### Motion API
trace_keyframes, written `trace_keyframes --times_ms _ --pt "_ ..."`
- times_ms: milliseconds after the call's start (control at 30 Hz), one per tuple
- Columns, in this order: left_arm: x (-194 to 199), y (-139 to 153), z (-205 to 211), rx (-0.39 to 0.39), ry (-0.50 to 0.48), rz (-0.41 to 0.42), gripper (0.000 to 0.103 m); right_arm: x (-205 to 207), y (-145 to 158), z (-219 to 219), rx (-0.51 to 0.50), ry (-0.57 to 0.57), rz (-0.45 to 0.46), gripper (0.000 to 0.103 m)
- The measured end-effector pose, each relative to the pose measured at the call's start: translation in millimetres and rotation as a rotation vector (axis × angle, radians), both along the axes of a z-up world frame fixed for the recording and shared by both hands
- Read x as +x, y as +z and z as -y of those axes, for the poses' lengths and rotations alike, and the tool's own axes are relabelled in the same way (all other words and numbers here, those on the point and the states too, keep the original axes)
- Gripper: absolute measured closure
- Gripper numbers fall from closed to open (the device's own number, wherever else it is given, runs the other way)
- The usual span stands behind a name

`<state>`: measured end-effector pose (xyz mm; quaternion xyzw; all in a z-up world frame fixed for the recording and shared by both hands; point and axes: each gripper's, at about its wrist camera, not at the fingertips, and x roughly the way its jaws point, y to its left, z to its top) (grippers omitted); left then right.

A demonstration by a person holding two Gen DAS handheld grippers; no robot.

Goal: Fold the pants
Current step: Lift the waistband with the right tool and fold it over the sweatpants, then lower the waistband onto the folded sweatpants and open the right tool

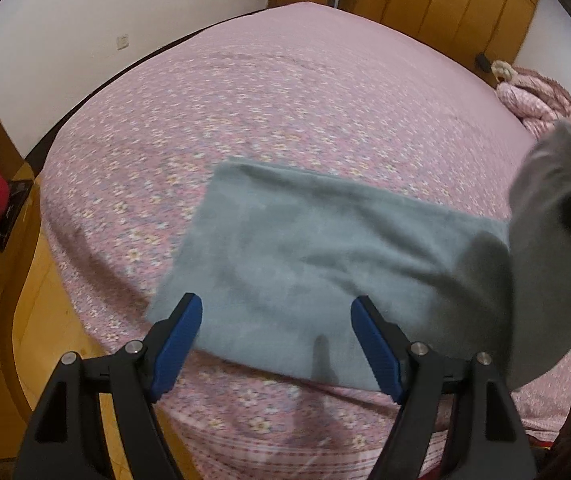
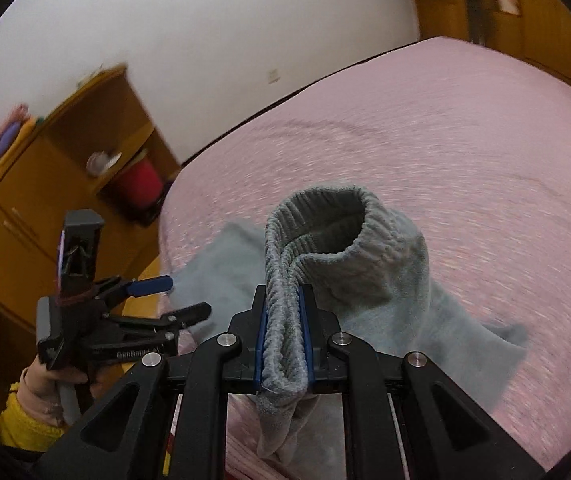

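Note:
Grey fleece pants [image 1: 305,252] lie folded on a pink flowered bed [image 1: 285,100], near its front edge. My left gripper [image 1: 276,312] hovers open over the near edge of the pants, nothing between its blue pads. At the right edge of the left wrist view a lifted part of the pants [image 1: 545,240] hangs in the air. In the right wrist view my right gripper [image 2: 284,308] is shut on the ribbed cuff of the pants [image 2: 317,224], which loops up in front of it. The left gripper [image 2: 181,296] shows there too, held by a hand [image 2: 45,380] in a yellow sleeve.
Wooden cabinets [image 2: 45,184] and a red bin [image 2: 139,184] stand left of the bed. A rumpled pink quilt [image 1: 533,100] lies at the bed's far right. Wooden wardrobes [image 1: 445,0] line the far wall. Wooden floor [image 1: 45,280] runs along the bed's left side.

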<state>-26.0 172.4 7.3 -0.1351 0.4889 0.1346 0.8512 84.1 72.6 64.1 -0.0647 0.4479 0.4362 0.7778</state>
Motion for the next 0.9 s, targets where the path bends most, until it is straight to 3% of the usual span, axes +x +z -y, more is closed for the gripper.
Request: trace_keyframes --times_ms 267,533,700,900 --pt "-21.8 -1.6 -31.5 -0.022 0.072 0.017 0.023 -5.8 -26.5 -82.8 -0.078 0.102 -0.038 0.088" --pt "-29.6 -9.9 -44.8 -0.06 0.1 0.018 0.023 -13.5 -57.4 -132.3 -0.171 0.155 -0.031 0.087" --pt "-30.5 -14.1 -48.6 -0.071 0.11 0.013 0.023 -8.0 -80.0 -138.6 -0.156 0.135 -0.109 0.079" --pt "-36.1 -13.5 -51.5 -0.062 0.127 0.011 0.023 -15.3 -58.5 -123.6 -0.074 0.15 -0.106 0.071"
